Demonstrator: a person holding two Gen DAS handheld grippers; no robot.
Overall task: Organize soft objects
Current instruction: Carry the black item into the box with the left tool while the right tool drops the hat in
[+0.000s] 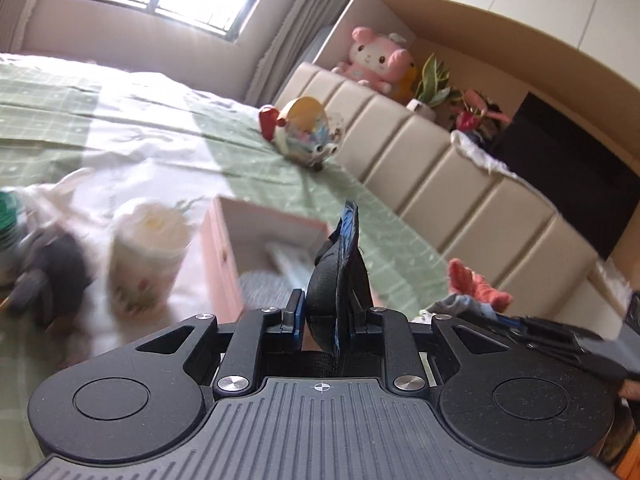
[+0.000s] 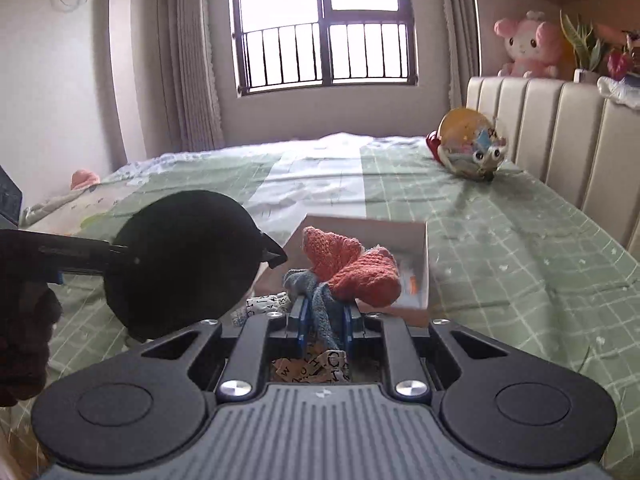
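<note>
Carrying both soft pieces to the pink box point(image 1: 224, 240) looks like the step in hand, so keep your grips firm and bring each load over the open top before you let go. Your left gripper point(image 1: 325, 312) is clenched on a black round pad point(image 1: 326, 280), held edge-on between the jaws; in the right wrist view the same pad shows as a broad dark disc at the left. Your right gripper point(image 2: 325, 316) is clamped on the grey-blue end of a knitted bundle point(image 2: 352, 268), whose orange part hangs forward just over the box's near rim point(image 2: 424, 264). Judging by that, lower the bundle first, since it is closest, and open only once the orange mass rests inside, or it may drape over the wall. Tilt the pad flat before releasing, as it would likely stand awkwardly on edge. Counting what shows: one box, one black pad, one orange-and-grey bundle, one patterned cup point(image 1: 148, 256) beside the box, one dark grey plush point(image 1: 44, 272) near the cup, one round toy point(image 2: 468, 148) by the headboard, and one pink plush point(image 2: 528, 44) on the shelf.
</note>
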